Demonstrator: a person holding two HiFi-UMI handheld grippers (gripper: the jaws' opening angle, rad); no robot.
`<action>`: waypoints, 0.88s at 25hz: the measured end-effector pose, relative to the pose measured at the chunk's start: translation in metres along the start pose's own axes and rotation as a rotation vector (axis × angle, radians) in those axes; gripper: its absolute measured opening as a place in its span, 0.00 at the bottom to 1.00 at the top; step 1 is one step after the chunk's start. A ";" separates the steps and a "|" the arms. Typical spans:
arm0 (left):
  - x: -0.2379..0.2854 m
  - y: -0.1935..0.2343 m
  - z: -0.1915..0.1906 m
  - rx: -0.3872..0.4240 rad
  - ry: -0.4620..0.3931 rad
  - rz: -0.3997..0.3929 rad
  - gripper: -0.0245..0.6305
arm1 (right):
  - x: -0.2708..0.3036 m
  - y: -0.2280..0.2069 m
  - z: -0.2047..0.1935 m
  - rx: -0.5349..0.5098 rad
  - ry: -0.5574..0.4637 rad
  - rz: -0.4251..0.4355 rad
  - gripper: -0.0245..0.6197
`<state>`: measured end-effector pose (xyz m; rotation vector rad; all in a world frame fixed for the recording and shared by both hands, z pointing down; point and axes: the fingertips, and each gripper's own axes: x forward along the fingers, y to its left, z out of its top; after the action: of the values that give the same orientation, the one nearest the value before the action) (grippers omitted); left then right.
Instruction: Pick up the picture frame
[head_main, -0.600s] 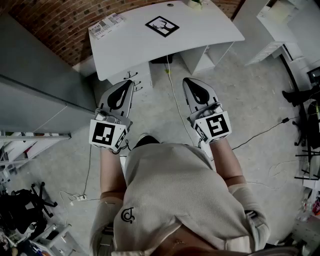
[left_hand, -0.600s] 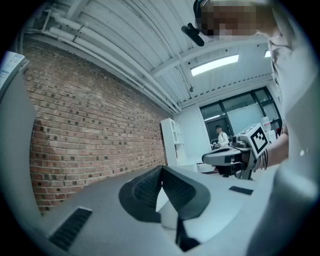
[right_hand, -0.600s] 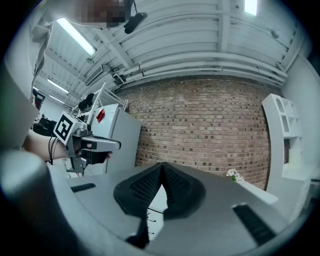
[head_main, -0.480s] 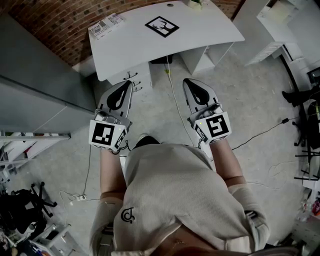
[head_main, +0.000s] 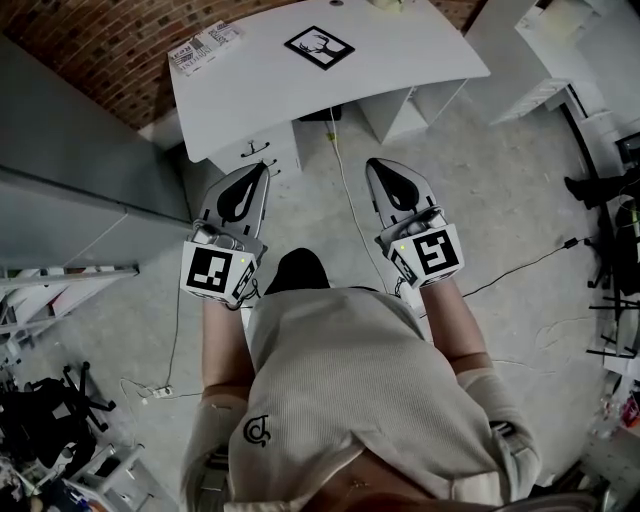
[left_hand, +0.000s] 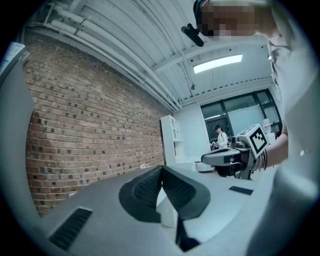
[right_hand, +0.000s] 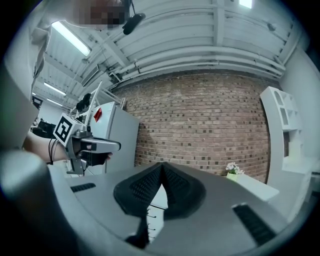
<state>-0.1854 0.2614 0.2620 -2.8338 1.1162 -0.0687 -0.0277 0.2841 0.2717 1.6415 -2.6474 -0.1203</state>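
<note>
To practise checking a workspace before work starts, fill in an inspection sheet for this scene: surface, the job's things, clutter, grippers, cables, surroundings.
Surface: white desk, mostly bare.
Job's things: picture frame lies flat near the desk's far edge, untouched.
Clutter: leaflets at the desk's far left corner; small potted plant at its far edge.
Grippers: left gripper and right gripper both shut, empty, held level short of the desk.
Cables: pale cable runs across the floor from under the desk; black cable at the right.
Surroundings: brick wall behind the desk, grey cabinet at left, white shelving at right.
</note>
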 end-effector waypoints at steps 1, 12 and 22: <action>0.003 0.002 -0.004 -0.004 0.006 0.000 0.05 | 0.003 -0.004 -0.005 0.011 0.006 -0.008 0.05; 0.087 0.066 -0.036 -0.045 0.020 -0.023 0.05 | 0.077 -0.072 -0.046 0.036 0.094 -0.094 0.05; 0.232 0.174 -0.046 -0.082 0.013 -0.052 0.05 | 0.221 -0.180 -0.052 0.004 0.137 -0.116 0.05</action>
<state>-0.1369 -0.0266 0.2907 -2.9393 1.0724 -0.0459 0.0379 0.0039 0.3049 1.7372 -2.4554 -0.0040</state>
